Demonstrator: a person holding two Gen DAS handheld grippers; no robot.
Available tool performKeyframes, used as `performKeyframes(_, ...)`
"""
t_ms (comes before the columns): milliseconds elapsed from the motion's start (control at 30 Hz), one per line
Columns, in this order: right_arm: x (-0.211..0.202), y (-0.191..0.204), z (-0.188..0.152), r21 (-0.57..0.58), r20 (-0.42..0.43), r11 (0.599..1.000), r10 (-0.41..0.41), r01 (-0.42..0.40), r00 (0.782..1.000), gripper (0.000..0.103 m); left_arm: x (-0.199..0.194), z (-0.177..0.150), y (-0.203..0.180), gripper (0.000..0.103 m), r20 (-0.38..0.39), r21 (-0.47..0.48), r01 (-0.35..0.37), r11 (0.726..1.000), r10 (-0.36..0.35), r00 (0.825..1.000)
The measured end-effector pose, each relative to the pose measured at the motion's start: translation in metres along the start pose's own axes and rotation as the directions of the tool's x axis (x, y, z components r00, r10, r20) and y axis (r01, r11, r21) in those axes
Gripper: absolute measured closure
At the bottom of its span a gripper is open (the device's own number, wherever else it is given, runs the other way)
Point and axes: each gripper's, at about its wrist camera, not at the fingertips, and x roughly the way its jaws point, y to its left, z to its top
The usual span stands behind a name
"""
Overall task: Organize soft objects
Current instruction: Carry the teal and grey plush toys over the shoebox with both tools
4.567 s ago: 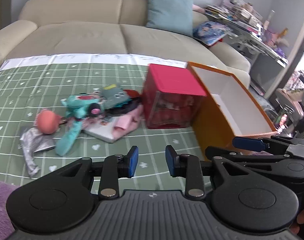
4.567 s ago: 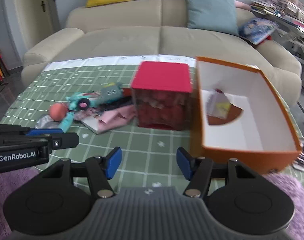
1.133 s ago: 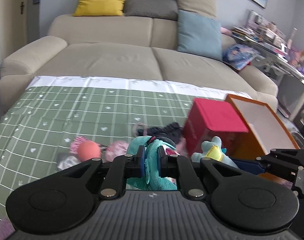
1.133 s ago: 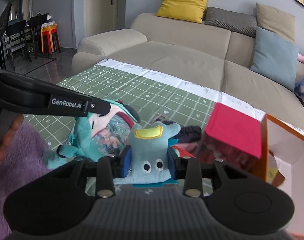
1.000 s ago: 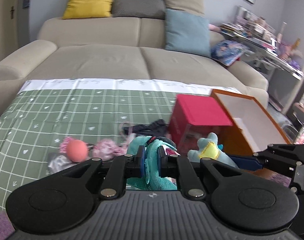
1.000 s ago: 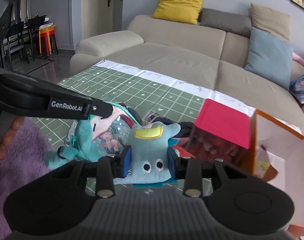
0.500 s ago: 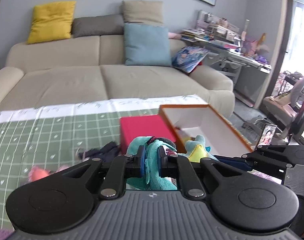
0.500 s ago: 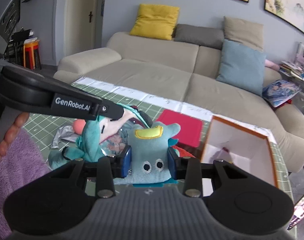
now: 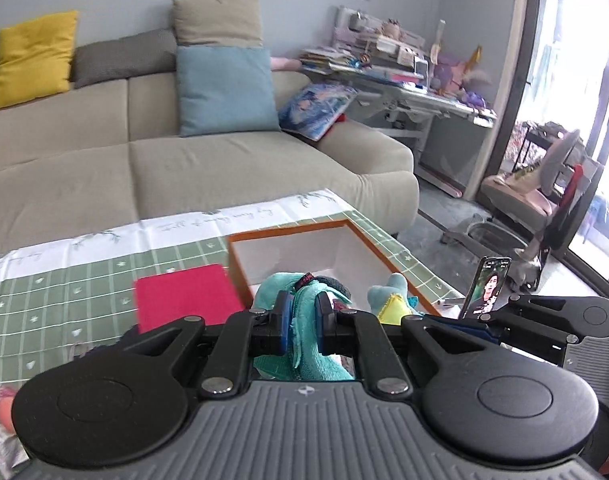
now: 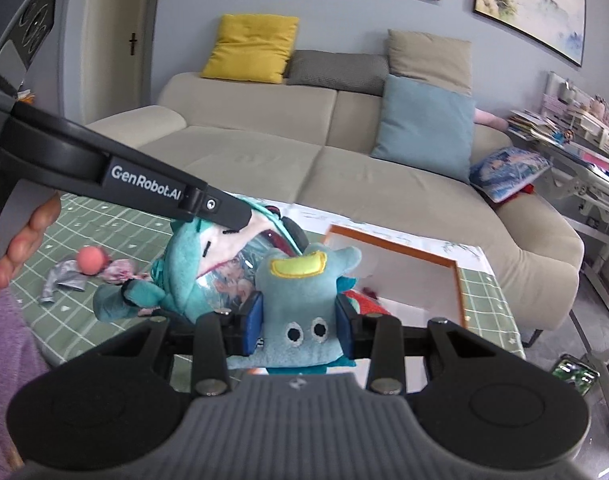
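1. Your left gripper (image 9: 302,322) is clamped narrow on a fold of the teal long-haired plush doll (image 9: 304,344), holding it in the air on the near side of the open orange cardboard box (image 9: 240,264).
2. Your right gripper (image 10: 300,328) squeezes the pale blue plush creature with a yellow crest (image 10: 304,312) between its blue pads (image 10: 251,330), just right of the doll.
3. The red-lidded box (image 9: 184,296) sits left of the orange box on the green checked tablecloth (image 9: 64,288).
4. A small pink ball (image 10: 91,261) and a silver fabric scrap (image 10: 62,282) lie far left on the cloth.
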Motion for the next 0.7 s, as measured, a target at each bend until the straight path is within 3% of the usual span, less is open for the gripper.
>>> performKeyframes(300,0.047,-0.057,-0.015,0.023,-0.077,1.0,0.009,-0.008,0.997,0.065,0.071,0.018,-0.025,0.09,-0.112,-0.019,-0.003,1.0,0.0,0.994)
performKeyframes(533,0.095,-0.091,-0.029,0.085,-0.185,0.996,0.037,-0.021,0.982,0.065,0.132,0.017,-0.043,0.09,-0.218,0.065,-0.015,0.998,0.028,0.976)
performKeyframes(700,0.121,-0.095,-0.04,0.062,-0.25,0.997,0.059,-0.045,0.967,0.064,0.169,0.006,-0.052,0.09,-0.294,0.146,-0.007,0.989,0.05,0.954)
